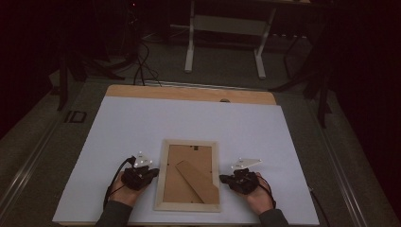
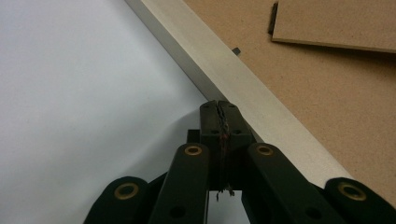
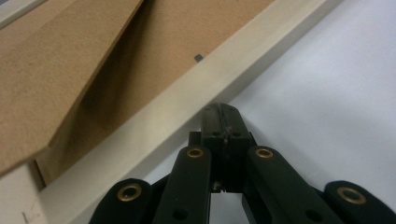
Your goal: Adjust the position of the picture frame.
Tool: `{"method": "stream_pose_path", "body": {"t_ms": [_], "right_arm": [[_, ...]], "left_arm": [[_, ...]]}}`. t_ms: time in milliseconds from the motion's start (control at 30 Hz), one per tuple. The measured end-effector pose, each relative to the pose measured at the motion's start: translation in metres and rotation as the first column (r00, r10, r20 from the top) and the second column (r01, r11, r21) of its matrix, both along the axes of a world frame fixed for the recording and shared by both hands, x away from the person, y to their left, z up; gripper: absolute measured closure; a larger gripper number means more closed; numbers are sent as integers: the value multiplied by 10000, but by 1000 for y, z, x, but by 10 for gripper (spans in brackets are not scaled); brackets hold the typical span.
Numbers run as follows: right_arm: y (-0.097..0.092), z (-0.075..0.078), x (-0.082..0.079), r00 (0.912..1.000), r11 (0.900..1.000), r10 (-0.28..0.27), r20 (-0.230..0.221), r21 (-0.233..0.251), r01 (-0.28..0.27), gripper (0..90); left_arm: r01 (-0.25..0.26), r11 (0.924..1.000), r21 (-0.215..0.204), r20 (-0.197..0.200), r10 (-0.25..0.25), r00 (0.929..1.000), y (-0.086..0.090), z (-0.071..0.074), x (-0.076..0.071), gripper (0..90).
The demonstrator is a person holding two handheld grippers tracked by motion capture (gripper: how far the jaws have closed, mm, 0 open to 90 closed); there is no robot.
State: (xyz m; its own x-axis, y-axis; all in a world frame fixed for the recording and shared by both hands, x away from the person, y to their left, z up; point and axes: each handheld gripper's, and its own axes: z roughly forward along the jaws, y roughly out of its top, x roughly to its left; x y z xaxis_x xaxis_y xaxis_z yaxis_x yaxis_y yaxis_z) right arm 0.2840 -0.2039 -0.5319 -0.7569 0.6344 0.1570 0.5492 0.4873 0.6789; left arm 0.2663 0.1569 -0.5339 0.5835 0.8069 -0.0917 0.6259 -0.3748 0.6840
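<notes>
**Both grippers closed against the picture frame's sides**

Grippers first: from the high view I see the left gripper and right gripper flanking a picture frame lying face down near the front edge of the white board. Its rim is pale wood, its back brown fibreboard, with the stand flap angled across it.

Left gripper view: my jaws are pressed together with nothing between them, tips at the frame's outer edge; a small dark retaining tab sits on the backing.

Right gripper view: jaws likewise together and empty, tips meeting the rim; the flap stands raised, casting a shadow.
</notes>
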Motion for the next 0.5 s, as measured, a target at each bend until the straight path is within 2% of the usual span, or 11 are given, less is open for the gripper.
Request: {"method": "stream_pose_path", "body": {"t_ms": [133,267,500], "right_arm": [[-1,0,1,9999,10000,-1,-123,28,1,900],[-3,0,2,9998,9999,-73,-193,68,74,900],[-9,0,5,9985,9990,-422,-340,117,426,900]], "left_arm": [[-67,10000,-2,18,67,10000,-1,0,2,900],[-110,9997,219,130,107,9999,-5,1,4,900],[-131,9995,296,216,124,9997,-16,1,16,900]]}}
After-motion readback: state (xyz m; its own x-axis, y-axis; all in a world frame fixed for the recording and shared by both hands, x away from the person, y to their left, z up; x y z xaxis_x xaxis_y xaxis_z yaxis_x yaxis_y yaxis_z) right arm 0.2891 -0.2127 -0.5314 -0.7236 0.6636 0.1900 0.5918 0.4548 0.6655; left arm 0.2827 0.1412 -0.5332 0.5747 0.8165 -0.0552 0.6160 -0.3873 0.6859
